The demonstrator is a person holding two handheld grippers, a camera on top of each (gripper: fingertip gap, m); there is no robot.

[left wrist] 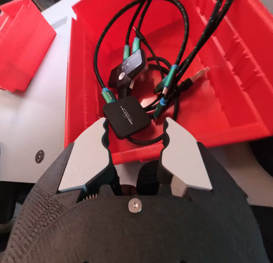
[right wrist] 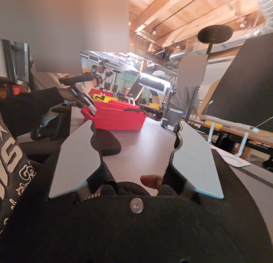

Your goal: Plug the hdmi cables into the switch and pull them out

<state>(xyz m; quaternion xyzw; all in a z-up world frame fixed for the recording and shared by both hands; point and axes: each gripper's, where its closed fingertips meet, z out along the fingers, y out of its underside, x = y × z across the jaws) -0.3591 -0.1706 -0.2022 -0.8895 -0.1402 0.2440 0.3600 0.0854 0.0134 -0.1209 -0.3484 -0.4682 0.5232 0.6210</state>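
Note:
A red bin [left wrist: 221, 93] holds a tangle of black braided HDMI cables [left wrist: 184, 24] with green plugs. A black switch with a round button [left wrist: 127, 68] lies in it with two green plugs [left wrist: 131, 48] in its far end. A second black square box [left wrist: 127, 117] lies nearer, with one green plug [left wrist: 108, 97] in its corner. Loose green plugs [left wrist: 168, 81] lie to the right. My left gripper [left wrist: 135, 120] is open, its fingertips at the near box. My right gripper [right wrist: 135, 123] is open and empty above the table, far from the bin [right wrist: 118, 118].
A second red bin [left wrist: 22, 49] lies on the white table [left wrist: 29, 123] to the left. In the right wrist view a black pad [right wrist: 106, 142] lies on the grey table, and a hand holds the left gripper [right wrist: 82, 96] over the bin. Stands and people are behind.

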